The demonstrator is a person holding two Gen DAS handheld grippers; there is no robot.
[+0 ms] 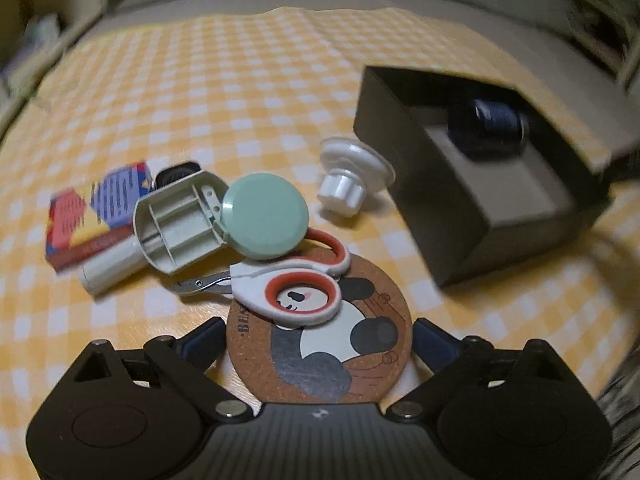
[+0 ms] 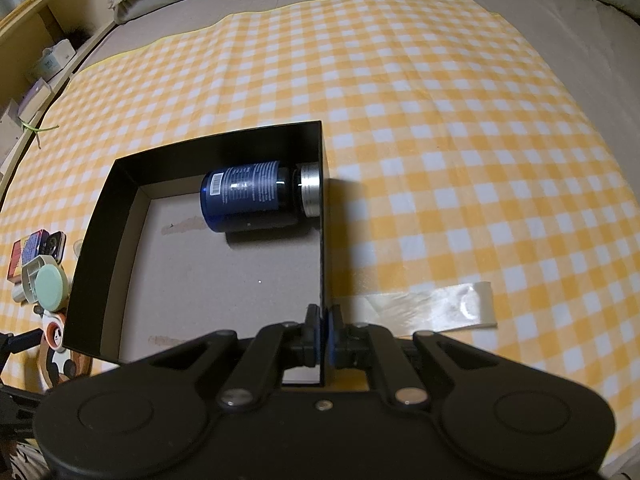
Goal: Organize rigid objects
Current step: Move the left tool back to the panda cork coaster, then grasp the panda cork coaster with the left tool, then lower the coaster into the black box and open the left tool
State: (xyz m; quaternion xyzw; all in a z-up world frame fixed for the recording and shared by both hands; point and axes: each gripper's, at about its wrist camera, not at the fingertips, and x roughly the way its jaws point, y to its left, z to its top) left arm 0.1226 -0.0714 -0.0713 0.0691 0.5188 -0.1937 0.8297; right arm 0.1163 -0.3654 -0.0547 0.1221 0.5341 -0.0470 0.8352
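Note:
My left gripper (image 1: 320,340) stands open low over the checked cloth, its fingers (image 1: 212,340) on either side of a round cork panda coaster (image 1: 344,364). White-and-red scissors (image 1: 296,292) lie partly on the coaster. Behind them sit a mint-lidded open case (image 1: 224,220), a white tube (image 1: 108,268), a colourful small box (image 1: 88,216) and a white knob (image 1: 348,176). My right gripper (image 2: 323,332) is shut on the right wall of the black box (image 2: 216,136). A blue bottle (image 2: 248,196) lies on its side inside, at the far wall.
The black box (image 1: 452,184) stands right of the pile in the left wrist view. A strip of clear tape (image 2: 440,308) lies on the yellow checked cloth (image 2: 440,120) right of the box. Wooden shelves (image 2: 36,52) run along the far left.

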